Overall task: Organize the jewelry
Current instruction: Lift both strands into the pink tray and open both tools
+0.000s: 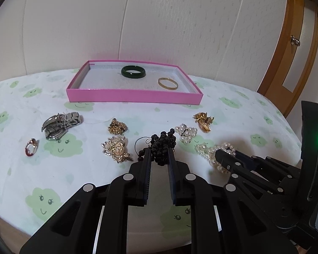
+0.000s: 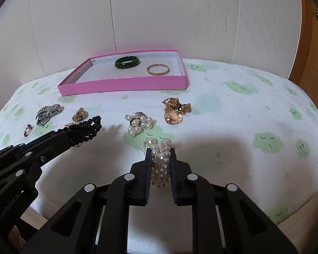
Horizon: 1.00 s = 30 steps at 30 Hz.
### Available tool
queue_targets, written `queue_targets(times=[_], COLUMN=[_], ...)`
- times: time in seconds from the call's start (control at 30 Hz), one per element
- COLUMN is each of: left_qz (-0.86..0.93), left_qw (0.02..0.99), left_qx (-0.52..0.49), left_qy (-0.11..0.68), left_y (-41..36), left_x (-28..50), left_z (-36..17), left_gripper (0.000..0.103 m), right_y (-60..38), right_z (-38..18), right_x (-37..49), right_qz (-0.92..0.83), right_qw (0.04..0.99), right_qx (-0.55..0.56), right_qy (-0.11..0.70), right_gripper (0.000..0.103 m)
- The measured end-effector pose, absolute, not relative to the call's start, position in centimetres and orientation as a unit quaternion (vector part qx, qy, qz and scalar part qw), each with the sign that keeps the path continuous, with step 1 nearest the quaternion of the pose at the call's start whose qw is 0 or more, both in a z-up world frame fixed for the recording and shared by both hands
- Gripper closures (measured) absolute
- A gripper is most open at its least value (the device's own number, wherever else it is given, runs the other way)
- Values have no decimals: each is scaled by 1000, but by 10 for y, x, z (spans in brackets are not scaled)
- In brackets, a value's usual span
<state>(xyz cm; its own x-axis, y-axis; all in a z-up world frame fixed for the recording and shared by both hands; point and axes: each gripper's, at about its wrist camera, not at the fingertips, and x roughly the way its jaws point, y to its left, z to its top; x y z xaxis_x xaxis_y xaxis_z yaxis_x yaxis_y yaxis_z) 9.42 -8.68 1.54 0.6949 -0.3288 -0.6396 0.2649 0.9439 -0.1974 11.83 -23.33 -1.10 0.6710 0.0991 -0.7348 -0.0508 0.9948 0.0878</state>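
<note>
Bed (image 1: 243,114) under a white sheet printed with green clouds, carrying everything. Toward its far edge, pink tray (image 1: 135,97), shallow and open, with just two pieces inside: dark green bangle (image 1: 133,72) toward the back, gold bangle (image 1: 168,83) nearer the right corner, the two apart.

Closer in, left gripper (image 1: 159,155), jaws closed on the black bead strand (image 1: 163,146); from the right wrist view the beads appear raised clear of the sheet, judging by the shadow beneath. Right gripper (image 2: 160,158), jaws clamped around the pearl bracelet (image 2: 161,158), low over the sheet; cannot tell whether lifted yet.

Left loose on the sheet, well short of the tray: silver watch (image 1: 61,124) far left, pale gold brooch (image 1: 116,149) beside the black beads, gold-stone cluster (image 2: 175,111) on the right, smaller pearl cluster (image 2: 138,123) between the grippers, crumpled gold chain (image 1: 117,126), and a small ring (image 1: 30,147) at the far left.

By this count, early going: two items stowed, two gripped and probably bound for the tray, six more waiting.
</note>
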Motion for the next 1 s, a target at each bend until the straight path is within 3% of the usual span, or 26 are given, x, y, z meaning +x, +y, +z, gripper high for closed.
queue_targets(times=[1.0], left_qz=[-134], left_qw=[933], left_qx=[-73], left_qy=[325], left_y=[-50], left_x=[137], left_z=[51], left_gripper=[88], right_y=[-212], right_z=[23], right_x=[152], right_qz=[57], right_qw=[925], right_qx=[28], right_qy=[374], right_gripper=[89])
